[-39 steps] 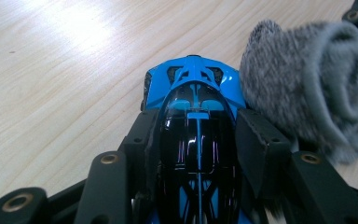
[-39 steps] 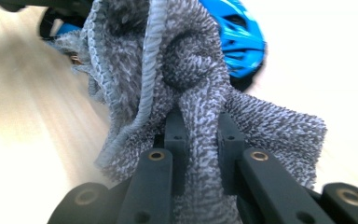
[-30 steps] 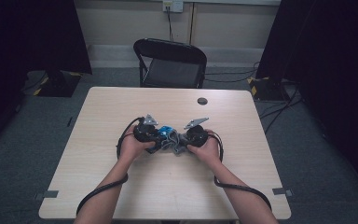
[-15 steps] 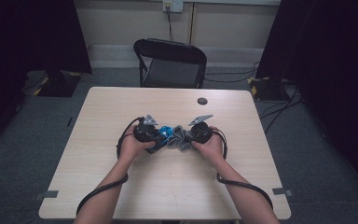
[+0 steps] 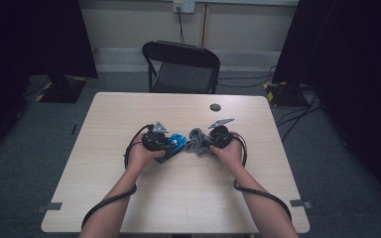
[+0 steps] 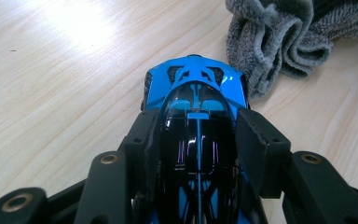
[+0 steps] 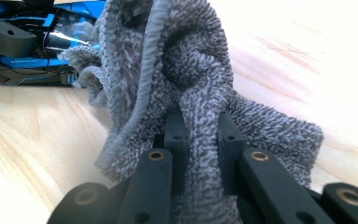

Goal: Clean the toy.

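Observation:
A blue and black toy car (image 6: pixel 198 116) rests on the wooden table (image 5: pixel 178 198), and my left gripper (image 6: pixel 196 135) is shut on its body from both sides. In the high view the toy car (image 5: pixel 174 144) sits at mid-table beside the left gripper (image 5: pixel 164 143). A crumpled grey cloth (image 7: pixel 186 70) is bunched up just right of the car, with my right gripper (image 7: pixel 199 140) shut on a fold of it. The grey cloth (image 5: pixel 197 140) lies between the car and the right gripper (image 5: pixel 209 142). The cloth's edge nearly touches the car's nose (image 6: pixel 261 70).
A black folding chair (image 5: pixel 181 67) stands behind the table's far edge. A small dark round thing (image 5: pixel 215 107) lies on the table toward the back right. Cables trail from both grippers over the near half of the table.
The right gripper has drawn a little to the right with the cloth, so car and cloth now sit slightly apart. The left gripper has kept its hold on the car.

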`<state>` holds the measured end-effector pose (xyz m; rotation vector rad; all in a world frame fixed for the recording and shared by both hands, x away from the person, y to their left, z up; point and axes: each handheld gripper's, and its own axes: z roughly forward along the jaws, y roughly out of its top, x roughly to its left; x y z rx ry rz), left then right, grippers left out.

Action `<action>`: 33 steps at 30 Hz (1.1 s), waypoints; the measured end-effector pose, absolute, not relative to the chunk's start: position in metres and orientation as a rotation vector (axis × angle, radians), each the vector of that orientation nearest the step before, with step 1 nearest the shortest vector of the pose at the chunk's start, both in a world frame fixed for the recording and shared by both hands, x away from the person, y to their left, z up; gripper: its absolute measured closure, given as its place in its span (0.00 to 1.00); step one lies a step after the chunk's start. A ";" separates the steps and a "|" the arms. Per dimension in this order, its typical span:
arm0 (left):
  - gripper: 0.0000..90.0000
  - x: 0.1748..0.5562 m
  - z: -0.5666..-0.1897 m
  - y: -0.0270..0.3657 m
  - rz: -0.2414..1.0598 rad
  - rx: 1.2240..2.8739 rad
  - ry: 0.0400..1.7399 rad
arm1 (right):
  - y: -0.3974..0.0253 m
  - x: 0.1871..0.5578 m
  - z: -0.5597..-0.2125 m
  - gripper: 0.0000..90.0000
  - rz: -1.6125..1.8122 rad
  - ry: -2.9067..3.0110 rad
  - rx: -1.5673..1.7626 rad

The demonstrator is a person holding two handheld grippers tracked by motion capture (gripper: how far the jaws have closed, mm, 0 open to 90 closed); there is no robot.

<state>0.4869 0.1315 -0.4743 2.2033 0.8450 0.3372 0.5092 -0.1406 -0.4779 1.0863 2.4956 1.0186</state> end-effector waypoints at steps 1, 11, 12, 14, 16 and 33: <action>0.57 0.487 -0.474 0.132 0.335 2.204 0.845 | -0.142 0.509 -0.477 0.88 1.018 2.494 1.081; 0.47 0.489 -0.475 0.126 0.327 2.213 0.826 | -0.156 0.501 -0.461 0.88 1.056 2.477 1.050; 0.46 0.489 -0.475 0.125 0.315 2.211 0.831 | -0.157 0.500 -0.460 0.88 1.055 2.478 1.042; 0.44 0.490 -0.475 0.125 0.310 2.214 0.828 | -0.158 0.499 -0.460 0.88 1.055 2.478 1.041; 0.41 0.490 -0.474 0.124 0.304 2.223 0.813 | -0.160 0.497 -0.459 0.88 1.069 2.476 1.036; 0.35 0.474 -0.449 0.132 0.218 2.159 0.827 | -0.163 0.469 -0.450 0.88 1.136 2.517 0.970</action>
